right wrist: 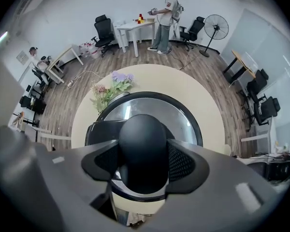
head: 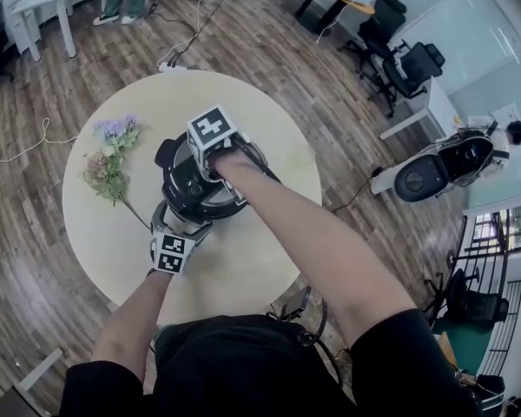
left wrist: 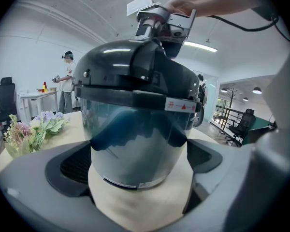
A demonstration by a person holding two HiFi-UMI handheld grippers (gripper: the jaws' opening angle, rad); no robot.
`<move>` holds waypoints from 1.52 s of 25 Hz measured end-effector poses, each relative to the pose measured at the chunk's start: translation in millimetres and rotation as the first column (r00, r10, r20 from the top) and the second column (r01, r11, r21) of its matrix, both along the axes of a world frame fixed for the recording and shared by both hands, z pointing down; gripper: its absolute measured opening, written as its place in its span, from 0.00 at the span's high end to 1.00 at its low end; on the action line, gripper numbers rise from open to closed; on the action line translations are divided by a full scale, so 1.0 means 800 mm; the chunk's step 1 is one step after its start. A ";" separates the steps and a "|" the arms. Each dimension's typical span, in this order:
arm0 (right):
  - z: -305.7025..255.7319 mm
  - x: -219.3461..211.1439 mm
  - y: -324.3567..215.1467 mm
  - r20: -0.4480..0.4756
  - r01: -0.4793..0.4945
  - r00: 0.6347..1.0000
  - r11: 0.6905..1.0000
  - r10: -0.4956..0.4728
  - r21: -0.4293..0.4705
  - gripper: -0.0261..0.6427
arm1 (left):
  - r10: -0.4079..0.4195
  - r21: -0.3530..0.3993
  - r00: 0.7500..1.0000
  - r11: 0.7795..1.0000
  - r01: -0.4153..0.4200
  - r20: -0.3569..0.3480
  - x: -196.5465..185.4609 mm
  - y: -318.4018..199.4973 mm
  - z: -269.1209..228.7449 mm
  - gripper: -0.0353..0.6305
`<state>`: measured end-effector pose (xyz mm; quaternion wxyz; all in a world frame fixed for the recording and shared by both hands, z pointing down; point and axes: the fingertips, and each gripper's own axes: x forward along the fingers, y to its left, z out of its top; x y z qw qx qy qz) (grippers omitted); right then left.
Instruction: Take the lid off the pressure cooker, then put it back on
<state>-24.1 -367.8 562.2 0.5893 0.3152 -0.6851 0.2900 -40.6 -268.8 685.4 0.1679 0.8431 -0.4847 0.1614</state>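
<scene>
Now my right gripper (right wrist: pixel 144 164) grips the knob (right wrist: pixel 142 141) of the lid (right wrist: pixel 152 106) from above. My left gripper (left wrist: pixel 137 166) clamps the cooker (left wrist: pixel 135 134) mid-table (head: pixel 265 263). The lid sits on, so I judge lifting and refitting remain.

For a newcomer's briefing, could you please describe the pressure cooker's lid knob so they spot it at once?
On the round beige table stands the pressure cooker. At its shiny lid's centre sits the knob, a smooth black dome clamped by the right gripper.
</scene>
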 end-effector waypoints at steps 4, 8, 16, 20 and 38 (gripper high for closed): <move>-0.002 -0.002 0.002 0.009 0.040 0.999 0.999 -0.040 -0.003 0.53 | 0.003 -0.002 1.000 1.000 -0.003 0.000 0.000 0.000 -0.001 0.06; -0.002 -0.001 0.003 0.011 0.065 0.998 0.998 -0.065 -0.003 0.53 | 0.003 0.002 1.000 1.000 -0.003 -0.002 0.001 0.001 -0.002 0.06; 0.001 0.000 0.003 0.017 0.075 0.997 0.997 -0.075 0.007 0.53 | -0.008 0.005 1.000 1.000 0.008 -0.005 0.003 0.001 0.002 0.06; -0.002 -0.001 0.002 0.016 0.070 0.997 0.998 -0.070 0.004 0.53 | -0.007 0.008 1.000 1.000 0.007 -0.003 0.003 0.000 0.000 0.06; -0.037 0.004 -0.005 0.036 0.064 0.997 0.998 -0.063 -0.009 0.54 | -0.001 -0.005 1.000 1.000 0.001 0.005 0.000 -0.002 0.007 0.06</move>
